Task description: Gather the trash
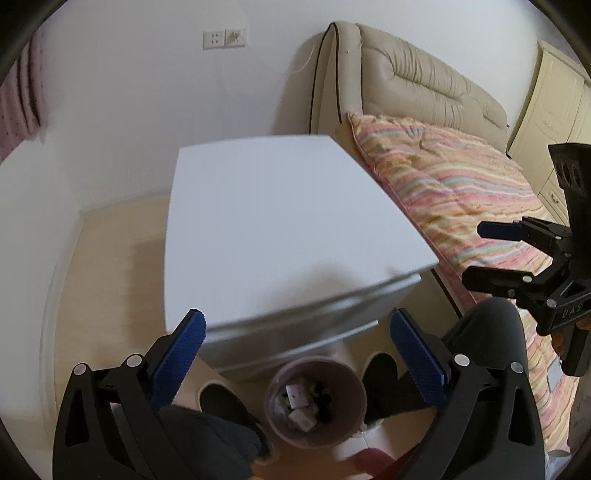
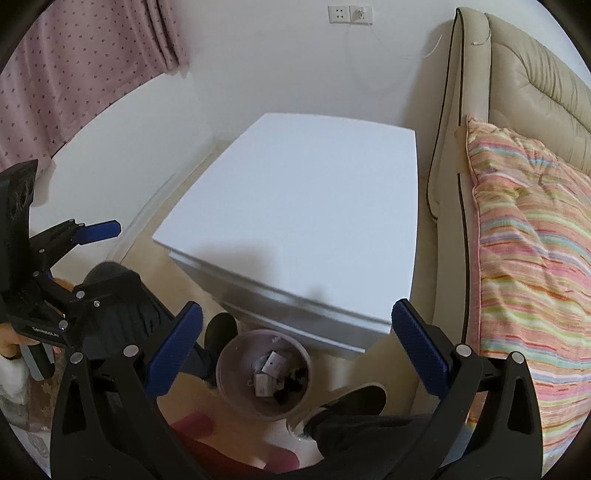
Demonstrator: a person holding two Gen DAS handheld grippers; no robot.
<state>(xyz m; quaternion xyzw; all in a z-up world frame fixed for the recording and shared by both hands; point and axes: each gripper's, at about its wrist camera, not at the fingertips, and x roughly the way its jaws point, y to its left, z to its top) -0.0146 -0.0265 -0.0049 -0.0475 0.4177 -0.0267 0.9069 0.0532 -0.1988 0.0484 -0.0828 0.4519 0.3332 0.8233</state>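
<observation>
A small round pinkish bin (image 1: 316,402) stands on the floor in front of a white nightstand (image 1: 288,229), holding white crumpled pieces of trash (image 1: 299,406) and some dark bits. My left gripper (image 1: 299,350) hangs above the bin, open, with nothing between its blue pads (image 1: 184,350). In the right wrist view the same bin (image 2: 264,374) with its trash (image 2: 269,373) lies below my right gripper (image 2: 295,347), also open and empty. Each gripper shows in the other's view: the right gripper (image 1: 474,253) at the right edge, the left gripper (image 2: 103,258) at the left edge. The nightstand (image 2: 295,206) top is bare.
A person's dark-trousered legs and dark shoes (image 2: 354,398) flank the bin. A bed with a striped quilt (image 2: 528,258) and a beige padded headboard (image 2: 517,74) lies right of the nightstand. A pink curtain (image 2: 74,74) hangs at the left; a wall socket (image 2: 349,14) sits above.
</observation>
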